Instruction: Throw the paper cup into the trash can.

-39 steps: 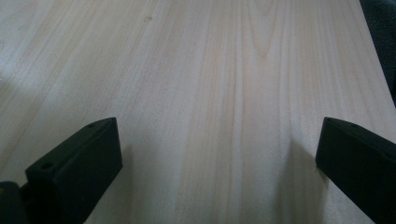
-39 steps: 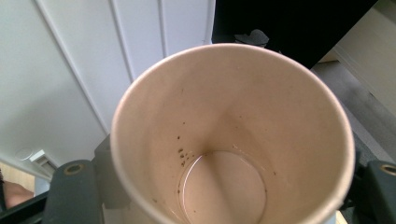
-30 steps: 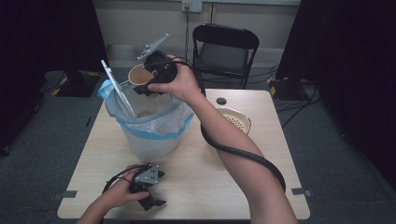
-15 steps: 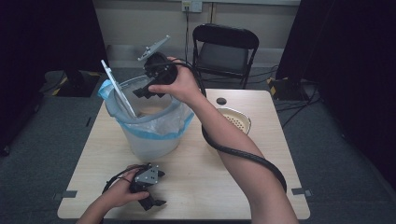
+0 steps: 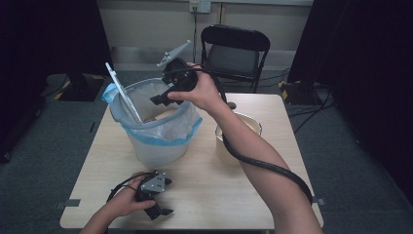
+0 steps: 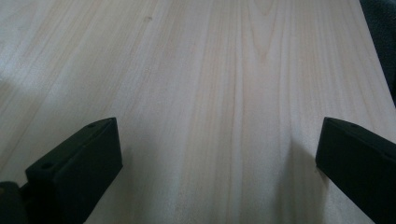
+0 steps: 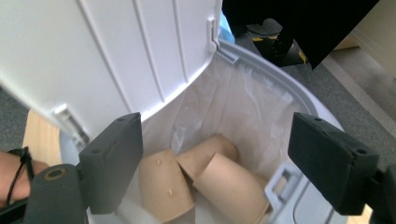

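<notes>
A white bin (image 5: 160, 146) with a clear, blue-edged liner stands on the wooden table (image 5: 219, 185), its white lid (image 5: 122, 92) tipped up at the left. My right gripper (image 5: 163, 97) hovers over the bin's mouth. Its jaws have just been opening and now stand open with nothing between them. In the right gripper view, the right gripper (image 7: 215, 158) looks down past the lid (image 7: 116, 56) at three brown paper cups (image 7: 233, 186) lying inside the liner. My left gripper (image 5: 165, 200) rests on the table near the front edge. The left gripper (image 6: 219, 149) is open over bare wood.
A round bowl (image 5: 251, 119) sits right of the bin, partly behind the right forearm. A black folding chair (image 5: 236, 48) stands beyond the table's far edge. The right gripper's cable loops around the forearm.
A second ago the right gripper held a brown cup above the bin. That cup has left the jaws, which have opened, and the hand has shifted slightly. The left hand stayed still.
</notes>
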### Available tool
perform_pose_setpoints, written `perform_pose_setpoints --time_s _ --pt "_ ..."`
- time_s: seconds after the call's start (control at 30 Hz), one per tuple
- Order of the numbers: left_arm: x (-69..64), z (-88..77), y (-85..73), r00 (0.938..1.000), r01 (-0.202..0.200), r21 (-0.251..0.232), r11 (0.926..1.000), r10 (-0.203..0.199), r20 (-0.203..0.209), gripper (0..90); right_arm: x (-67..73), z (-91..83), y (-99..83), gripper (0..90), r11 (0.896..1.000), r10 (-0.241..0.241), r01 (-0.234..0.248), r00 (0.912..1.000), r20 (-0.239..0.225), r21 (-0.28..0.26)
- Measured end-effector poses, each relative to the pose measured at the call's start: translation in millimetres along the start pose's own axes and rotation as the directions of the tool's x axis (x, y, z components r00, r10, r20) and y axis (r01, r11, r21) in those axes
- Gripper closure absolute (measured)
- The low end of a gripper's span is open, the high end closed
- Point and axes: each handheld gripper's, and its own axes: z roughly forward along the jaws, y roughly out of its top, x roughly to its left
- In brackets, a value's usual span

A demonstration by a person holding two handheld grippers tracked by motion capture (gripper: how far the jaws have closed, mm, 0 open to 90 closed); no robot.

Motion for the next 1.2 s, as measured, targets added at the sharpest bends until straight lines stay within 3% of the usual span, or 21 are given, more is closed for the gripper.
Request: perform_pose_setpoints --time_s 0.63,1.2 --pt "0.6 -0.5 0.2 0.9999 -0.011 0.000 0.9999 0.011 -0.013 0.0 -4.5 -44.7 -48.1 17.7 0.999 0.037 -0.036 0.9992 0.014 -0.009" --pt "0.6 -0.5 0.2 0.9999 -0.011 0.000 0.9999 0.011 -0.013 0.0 10.9 -63.6 -91.4 16.9 0.999 0.053 -0.053 0.9986 -0.001 0.010"
